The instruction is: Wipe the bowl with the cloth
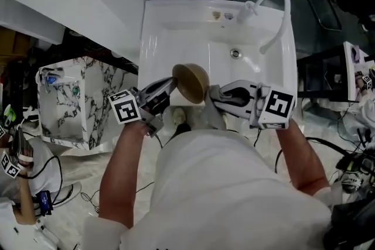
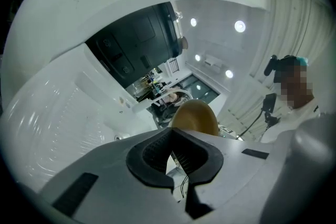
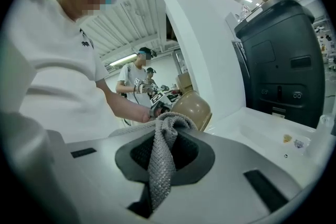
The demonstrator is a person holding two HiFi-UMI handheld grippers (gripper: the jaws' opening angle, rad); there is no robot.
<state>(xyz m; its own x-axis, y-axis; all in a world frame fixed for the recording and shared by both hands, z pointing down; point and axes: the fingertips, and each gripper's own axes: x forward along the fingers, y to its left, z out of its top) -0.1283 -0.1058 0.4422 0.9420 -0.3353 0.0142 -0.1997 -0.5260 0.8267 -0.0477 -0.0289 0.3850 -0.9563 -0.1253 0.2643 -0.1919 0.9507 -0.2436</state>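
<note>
Both bare forearms reach forward from the torso with elbows out, the left forearm (image 1: pixel 122 167) and right forearm (image 1: pixel 303 155) angling inward so the two grippers meet tip to tip. The left gripper (image 1: pixel 169 85) (image 2: pixel 171 132) points up and to the right, its jaws closed at the rim of the tipped bowl (image 1: pixel 192 82) (image 2: pixel 194 115). The right gripper (image 1: pixel 214 95) (image 3: pixel 164 127) points left, jaws clamped on the cloth (image 3: pixel 160 165).
</note>
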